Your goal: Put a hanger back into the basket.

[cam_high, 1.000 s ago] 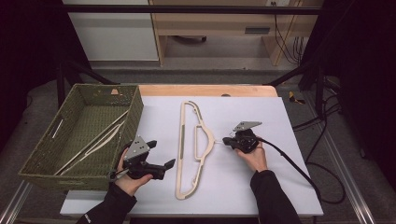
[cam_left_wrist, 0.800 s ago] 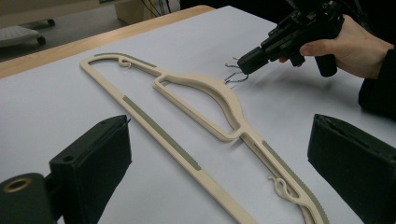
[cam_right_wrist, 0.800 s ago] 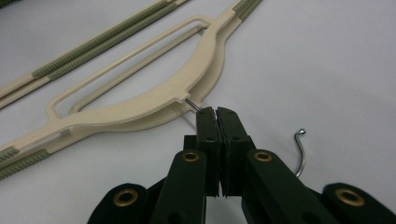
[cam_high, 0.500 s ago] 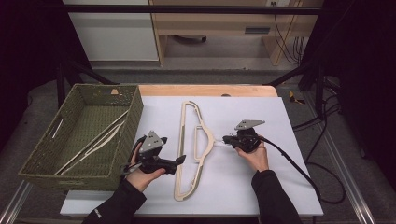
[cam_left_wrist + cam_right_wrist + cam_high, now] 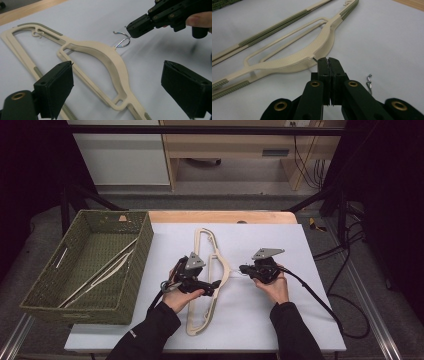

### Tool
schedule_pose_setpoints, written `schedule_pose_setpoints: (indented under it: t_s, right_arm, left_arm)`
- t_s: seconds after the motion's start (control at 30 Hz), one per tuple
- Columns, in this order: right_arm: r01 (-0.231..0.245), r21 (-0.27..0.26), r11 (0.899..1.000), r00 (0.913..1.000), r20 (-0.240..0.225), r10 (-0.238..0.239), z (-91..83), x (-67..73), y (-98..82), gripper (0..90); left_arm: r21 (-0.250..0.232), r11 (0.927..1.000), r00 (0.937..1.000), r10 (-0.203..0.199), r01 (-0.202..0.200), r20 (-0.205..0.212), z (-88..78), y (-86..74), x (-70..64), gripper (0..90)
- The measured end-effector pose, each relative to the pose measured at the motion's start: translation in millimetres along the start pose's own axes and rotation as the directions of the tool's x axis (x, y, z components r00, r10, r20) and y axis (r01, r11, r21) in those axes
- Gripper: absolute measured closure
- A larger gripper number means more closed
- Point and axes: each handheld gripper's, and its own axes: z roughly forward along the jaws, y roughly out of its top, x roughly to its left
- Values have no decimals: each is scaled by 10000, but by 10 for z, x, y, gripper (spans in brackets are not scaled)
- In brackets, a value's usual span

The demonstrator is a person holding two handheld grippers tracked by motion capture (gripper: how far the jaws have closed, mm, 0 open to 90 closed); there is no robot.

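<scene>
White table [image 5: 260, 330] with wooden strip at far edge; grey floor, pale cabinet and wooden desk behind, cables at right. Cream hanger [image 5: 206, 270] lies flat mid-table. Right gripper [image 5: 243, 268] clamped on hanger's metal hook [image 5: 122, 41]. Left gripper [image 5: 216, 287] over hanger's lower arm, jaws wide, just been narrowing slightly, nothing pinched. Green woven basket [image 5: 132, 270] at left holds more hangers.

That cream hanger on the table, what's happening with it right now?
A person works on a cream plastic hanger lying flat on the white table, with tongs in each hand. The right tongs are shut on the hanger's metal hook. The left tongs hover over the hanger's body, jaws wide and just closing a little, not pressing on it. Another hanger lies in the green woven basket.
</scene>
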Motion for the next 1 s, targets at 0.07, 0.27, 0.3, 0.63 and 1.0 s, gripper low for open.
schedule_pose_setpoints:
  t_s: [0.07, 0.27, 0.3, 0.63, 1.0]
  right_arm:
    - [-1, -71, 10000, 10000, -24, 1, -11, 2, 3, 900]
    - [9, -123, 9999, 10000, -77, -10, -40, -1, 11, 900]
    - [35, -136, 9999, 9999, -96, -37, -38, 3, 11, 900]
    - [-381, -104, 9992, 9993, -45, 380, 19, -37, -80, 866]
    - [-830, 379, 9958, 9965, 83, 827, 108, -108, -254, 734]
  left_arm:
    - [170, 9999, 10000, 4, -5, 22, 89, 18, -11, 124]
    - [615, 9981, 9999, -51, 41, 160, 336, 37, -43, 203]
    - [609, 9981, 9998, -17, 5, 187, 344, 35, -54, 209]
    - [284, 9994, 9998, 189, -191, 79, 183, -82, -45, 237]
    - [-160, 9997, 9992, 198, -192, 357, 29, -133, -85, 166]
